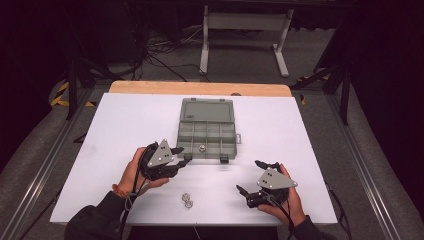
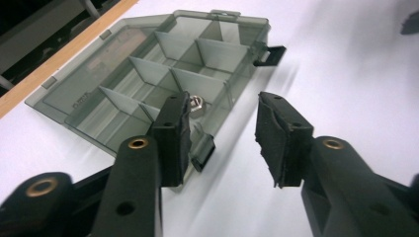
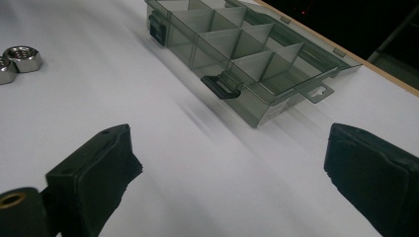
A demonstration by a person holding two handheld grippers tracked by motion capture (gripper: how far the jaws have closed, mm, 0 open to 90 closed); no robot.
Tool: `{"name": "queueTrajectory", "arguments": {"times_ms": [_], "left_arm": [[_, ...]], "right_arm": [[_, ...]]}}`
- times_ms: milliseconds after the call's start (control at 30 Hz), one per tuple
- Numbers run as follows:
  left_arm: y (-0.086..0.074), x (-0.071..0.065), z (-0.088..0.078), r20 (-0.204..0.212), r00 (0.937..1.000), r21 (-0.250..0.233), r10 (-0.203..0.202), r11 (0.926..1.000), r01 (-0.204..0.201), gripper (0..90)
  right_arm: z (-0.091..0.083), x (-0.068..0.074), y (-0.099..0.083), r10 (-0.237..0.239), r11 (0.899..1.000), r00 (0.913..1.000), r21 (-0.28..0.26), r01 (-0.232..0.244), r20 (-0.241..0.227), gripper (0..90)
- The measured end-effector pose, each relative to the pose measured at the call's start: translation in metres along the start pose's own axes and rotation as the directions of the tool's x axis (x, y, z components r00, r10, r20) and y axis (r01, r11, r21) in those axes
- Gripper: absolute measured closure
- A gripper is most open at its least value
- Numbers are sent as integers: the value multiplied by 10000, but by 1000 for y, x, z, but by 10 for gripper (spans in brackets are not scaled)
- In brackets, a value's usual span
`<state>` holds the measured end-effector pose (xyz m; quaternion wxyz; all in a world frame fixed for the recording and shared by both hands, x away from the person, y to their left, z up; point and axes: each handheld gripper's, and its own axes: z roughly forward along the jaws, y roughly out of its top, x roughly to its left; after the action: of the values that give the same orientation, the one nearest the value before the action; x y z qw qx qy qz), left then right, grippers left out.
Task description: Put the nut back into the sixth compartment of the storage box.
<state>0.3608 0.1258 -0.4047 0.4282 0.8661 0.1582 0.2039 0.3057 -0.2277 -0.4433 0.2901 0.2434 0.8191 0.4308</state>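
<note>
White table (image 1: 125, 130) on wooden board (image 1: 200, 88); cables (image 1: 165, 52) on floor behind.

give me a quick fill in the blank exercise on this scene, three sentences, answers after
1. The lid of the grey organizer box is ____.
2. One nut lies in a compartment; ____ more nuts lie on the white table.
3. The jaws of the left gripper and right gripper are ____.

Answers: open; two; open

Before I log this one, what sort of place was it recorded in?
Most likely a lab or studio set up for recording, not a home. A white-topped table stands on grey floor amid dark surroundings, loose cables trail behind it, and yellow-black hazard tape marks the floor at left.
</note>
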Motion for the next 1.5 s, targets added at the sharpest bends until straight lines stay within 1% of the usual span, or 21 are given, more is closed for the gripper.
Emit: {"name": "queueTrajectory", "arguments": {"times_ms": [100,167,267,300,333,367,400,433,533,633,667,700,733,800,900,933,1000,1100,1300,1367,1500], "left_arm": [[-5,-4,-4,56,10000,39,32,10000,-32,501],[-7,-6,-6,99,9999,7,32,10000,-32,491],[-13,-10,-8,244,9997,79,-33,10000,31,424],[-15,-12,-8,220,9997,113,-62,9999,59,370],[-16,-13,-8,223,9997,165,-81,9998,77,370],[-18,-16,-8,119,9998,246,-165,9996,162,325],[-20,-17,-8,44,9998,352,-187,9992,185,238],[-22,-19,-7,31,9998,414,-216,9989,214,212],[-29,-24,-7,174,9987,497,-487,9976,478,124],[-35,-30,-6,521,9956,409,-783,9963,762,93],[-37,-31,-5,642,9945,446,-830,9958,802,89],[-37,-31,-5,642,9945,446,-830,9958,802,84],[-41,-35,-2,792,9926,600,-919,9944,873,82],[-44,-38,1,881,9912,730,-985,9931,922,83],[-48,-39,4,976,9894,859,-1080,9913,997,93],[-50,-39,6,1066,9873,915,-1182,9899,1086,93],[-52,-40,8,1203,9854,1017,-1203,9889,1083,96],[-53,-41,9,1256,9846,1071,-1214,9883,1082,99],[-52,-43,14,1248,9867,1269,-1042,9880,882,107],[-52,-43,15,1329,9854,1260,-1062,9880,895,99],[-52,-43,17,1362,9855,1270,-1015,9883,842,99]], "right_arm": [[0,0,0,-30,10000,10000,13,30,5,56],[0,0,0,-27,10000,10000,10,27,10,56],[0,0,0,11,10000,10000,1,-11,9,56],[0,0,0,-22,10000,10000,20,22,9,56],[0,0,0,-22,10000,10000,20,22,9,56],[0,0,0,-22,10000,10000,19,22,6,56],[0,0,0,-34,10000,10000,21,34,6,56],[0,0,0,-39,10000,10000,22,39,8,56],[0,0,0,-23,10000,10000,35,23,4,56],[0,0,0,-7,10000,10000,21,7,11,56],[0,0,0,-13,10000,10000,26,13,13,56],[0,0,0,-24,10000,10000,30,24,10,56],[0,0,0,-40,10000,10000,30,40,14,56],[-1,0,0,-55,10000,10000,36,55,10,56],[-1,0,0,-61,10000,10000,21,61,17,56],[-1,0,0,-61,10000,10000,21,61,17,56],[-1,0,0,-75,10000,10000,18,75,17,56],[-2,-1,0,-53,10000,10000,2,53,24,56],[-1,-1,0,-61,10000,10000,-4,61,28,56],[-1,-1,0,-50,10000,10000,-5,50,22,57],[-1,-1,0,-62,10000,10000,5,62,4,56]]}}
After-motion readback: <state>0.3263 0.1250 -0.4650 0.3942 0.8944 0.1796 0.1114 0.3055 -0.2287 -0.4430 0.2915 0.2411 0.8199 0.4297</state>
